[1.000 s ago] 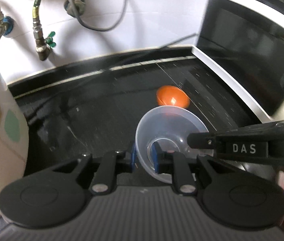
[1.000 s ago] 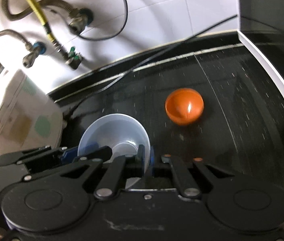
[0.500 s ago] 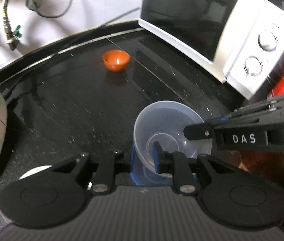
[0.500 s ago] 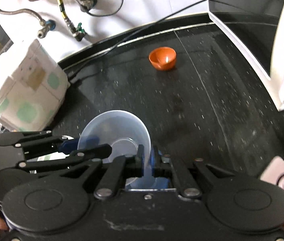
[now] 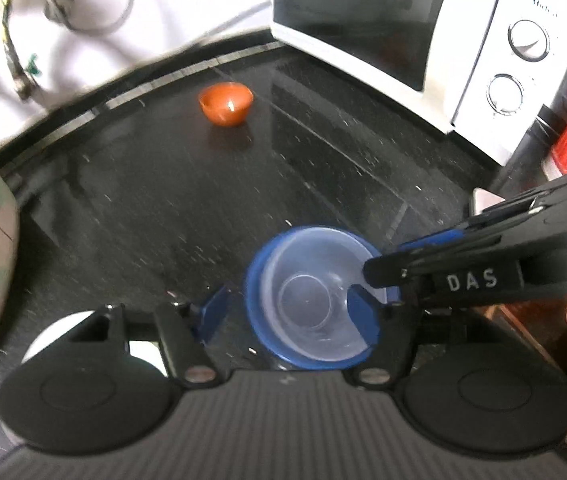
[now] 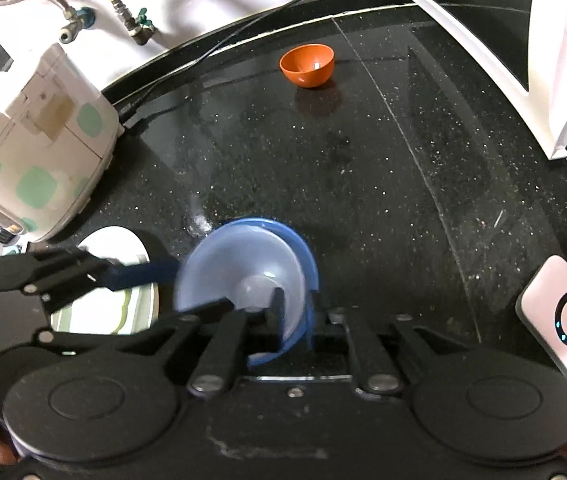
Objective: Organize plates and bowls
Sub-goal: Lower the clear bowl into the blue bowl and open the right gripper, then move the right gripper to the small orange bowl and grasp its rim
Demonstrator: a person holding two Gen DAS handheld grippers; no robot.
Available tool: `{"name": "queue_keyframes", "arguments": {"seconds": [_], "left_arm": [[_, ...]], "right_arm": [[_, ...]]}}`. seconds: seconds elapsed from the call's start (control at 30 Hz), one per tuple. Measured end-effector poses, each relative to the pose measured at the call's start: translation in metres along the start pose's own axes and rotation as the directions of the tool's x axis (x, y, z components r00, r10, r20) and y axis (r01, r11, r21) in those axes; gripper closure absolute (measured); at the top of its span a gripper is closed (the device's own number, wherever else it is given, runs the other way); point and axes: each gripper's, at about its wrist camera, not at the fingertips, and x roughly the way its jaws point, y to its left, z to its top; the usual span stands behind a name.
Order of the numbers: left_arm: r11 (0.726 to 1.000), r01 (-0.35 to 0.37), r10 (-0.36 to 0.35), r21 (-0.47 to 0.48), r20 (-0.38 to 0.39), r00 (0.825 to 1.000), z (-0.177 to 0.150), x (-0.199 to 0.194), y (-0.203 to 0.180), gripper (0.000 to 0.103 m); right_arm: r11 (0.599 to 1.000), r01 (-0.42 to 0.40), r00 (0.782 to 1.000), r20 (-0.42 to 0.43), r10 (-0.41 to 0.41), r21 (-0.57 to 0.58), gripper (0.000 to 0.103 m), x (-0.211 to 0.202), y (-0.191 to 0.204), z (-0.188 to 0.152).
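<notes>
Sitting nested inside a blue bowl (image 5: 257, 300) near the front of the dark speckled worktop (image 5: 155, 200), the clear plastic bowl (image 5: 311, 304) looks thin-walled and light — probably a little flexible at the rim and slick under a pad, though not fragile. The blue bowl beneath seems of the same kind, so the pair may lift together or slide apart if only one wall is caught.

The left tongs (image 5: 287, 314) stand wide apart, one finger clear of the blue rim on the left, the other touching or just over the clear bowl's rim on the right; they grip nothing. The right tongs (image 6: 303, 312) reach in from the other side. In the right wrist view their fingers (image 6: 277, 304) straddle the near wall of the bowls and appear separated, with one inside the clear bowl, but blur there makes it uncertain whether they press on it — it cannot be told.

The best hold is judged to be the rim, pinching one wall from inside and outside, gently enough not to buckle it.

A small orange bowl (image 6: 307, 65) stands well apart toward the back, and a white plate (image 6: 115, 280) lies just left of the stack.
</notes>
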Motion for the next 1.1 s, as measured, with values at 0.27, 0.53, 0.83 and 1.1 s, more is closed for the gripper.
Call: {"name": "queue_keyframes", "arguments": {"seconds": [0.27,0.53,0.83,1.1], "left_arm": [[0.998,-0.035,0.039,-0.060,0.067,0.997,0.016,-0.006,0.023,0.010],[0.985,-0.067,0.082,-0.159,0.088,0.993,0.040,0.016,0.053,0.002],[0.966,-0.129,0.159,-0.222,0.119,0.980,0.087,0.058,0.091,0.000],[0.945,-0.163,0.205,-0.285,0.127,0.970,0.124,0.101,0.110,0.000]], "right_arm": [[1.000,0.012,0.996,0.089,-0.013,0.012,0.014,-0.016,-0.014,0.016],[0.997,0.015,0.993,0.118,-0.023,0.070,0.001,-0.008,-0.031,0.050],[0.996,0.023,0.982,0.183,-0.039,0.090,0.000,0.019,-0.036,0.109],[0.991,0.023,0.981,0.190,-0.049,0.132,0.000,0.062,-0.047,0.171]]}}
